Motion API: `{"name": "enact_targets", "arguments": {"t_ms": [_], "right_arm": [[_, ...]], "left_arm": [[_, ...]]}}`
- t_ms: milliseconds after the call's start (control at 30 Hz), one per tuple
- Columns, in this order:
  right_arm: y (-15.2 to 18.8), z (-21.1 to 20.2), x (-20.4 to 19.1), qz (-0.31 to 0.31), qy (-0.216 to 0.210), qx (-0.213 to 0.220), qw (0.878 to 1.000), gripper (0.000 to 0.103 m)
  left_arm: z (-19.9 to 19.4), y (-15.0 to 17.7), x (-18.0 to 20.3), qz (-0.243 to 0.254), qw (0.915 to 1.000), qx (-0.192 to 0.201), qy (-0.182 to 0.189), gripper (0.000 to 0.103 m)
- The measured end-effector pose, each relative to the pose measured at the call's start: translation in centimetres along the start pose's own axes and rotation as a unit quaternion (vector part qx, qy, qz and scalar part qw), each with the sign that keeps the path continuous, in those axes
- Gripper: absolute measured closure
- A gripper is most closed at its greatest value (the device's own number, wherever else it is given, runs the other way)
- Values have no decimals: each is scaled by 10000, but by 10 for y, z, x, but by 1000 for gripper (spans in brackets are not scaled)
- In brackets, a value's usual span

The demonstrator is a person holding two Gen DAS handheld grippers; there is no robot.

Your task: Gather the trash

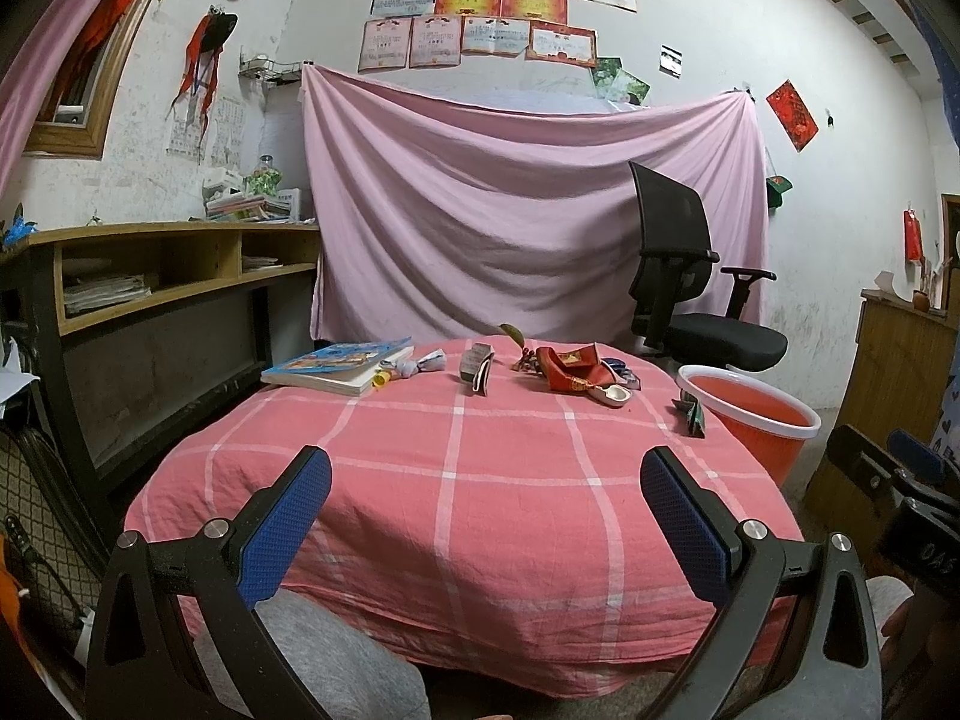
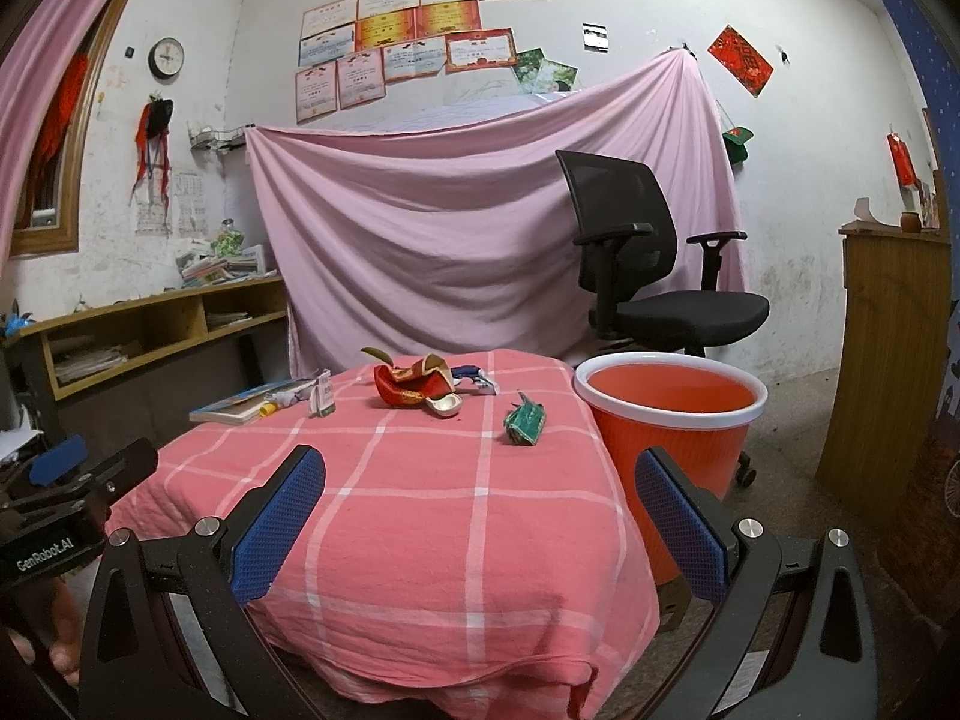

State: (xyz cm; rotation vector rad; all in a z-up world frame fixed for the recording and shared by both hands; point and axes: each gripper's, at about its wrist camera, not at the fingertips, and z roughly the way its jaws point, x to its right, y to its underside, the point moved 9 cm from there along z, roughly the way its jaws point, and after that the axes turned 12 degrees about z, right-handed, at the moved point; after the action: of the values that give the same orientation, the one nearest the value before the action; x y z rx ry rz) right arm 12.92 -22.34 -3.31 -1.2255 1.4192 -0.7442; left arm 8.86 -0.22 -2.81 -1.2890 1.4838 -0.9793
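Trash lies at the far end of a table under a pink checked cloth (image 1: 480, 468): a crumpled green wrapper (image 2: 525, 420) near the right edge, a red and gold wrapper (image 2: 414, 387) with a white piece beside it, a small grey carton (image 1: 477, 366) and a crumpled grey paper (image 1: 420, 363). An orange bin with a white rim (image 2: 672, 414) stands on the floor right of the table. My left gripper (image 1: 486, 468) is open and empty over the near end of the table. My right gripper (image 2: 480, 468) is open and empty, also short of the trash.
A book (image 1: 342, 366) lies at the table's far left. A black office chair (image 2: 648, 276) stands behind the bin, before a hanging pink sheet. A wooden shelf desk (image 1: 168, 276) is on the left, a wooden cabinet (image 2: 888, 348) on the right.
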Motion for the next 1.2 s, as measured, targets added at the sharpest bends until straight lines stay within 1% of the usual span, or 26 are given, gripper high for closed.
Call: {"name": "enact_targets", "arguments": {"t_ms": [100,133,200,300,500,700,800,867,900,1000,1100,1200], "right_arm": [[6,2,-2,42,-34,7,10000,0],[9,4,-3,65,-47,4,10000,0],[8,6,-3,112,-58,-4,9999,0],[9,19,-1,149,-57,-33,9999,0],[-11,37,5,241,-75,-21,9997,0],[-33,63,10,218,-32,46,9997,0],[-42,82,12,258,-79,-51,9996,0],[-47,97,15,383,-146,-156,9990,0],[-49,105,16,434,-111,-189,9988,0],[-53,129,23,524,58,-344,9980,0],[-56,150,27,464,174,-419,9979,0],[-59,165,30,360,272,-467,9979,0]], "left_arm": [[2,2,-7,-53,10000,-28,4,2],[8,5,-5,-93,10000,-19,5,2],[11,1,-8,-179,9998,6,-32,2],[17,-7,-16,-296,9993,167,-128,2],[40,-24,-27,-315,9982,429,-258,2],[67,-45,-40,-489,9951,739,-442,2],[82,-55,-45,-555,9939,850,-443,2],[96,-62,-48,-520,9944,837,-392,2],[101,-64,-49,-483,9946,829,-385,2],[118,-76,-52,-298,9942,876,-551,2],[134,-83,-51,-85,9930,948,-701,2],[155,-85,-49,86,9933,904,-717,2]]}}
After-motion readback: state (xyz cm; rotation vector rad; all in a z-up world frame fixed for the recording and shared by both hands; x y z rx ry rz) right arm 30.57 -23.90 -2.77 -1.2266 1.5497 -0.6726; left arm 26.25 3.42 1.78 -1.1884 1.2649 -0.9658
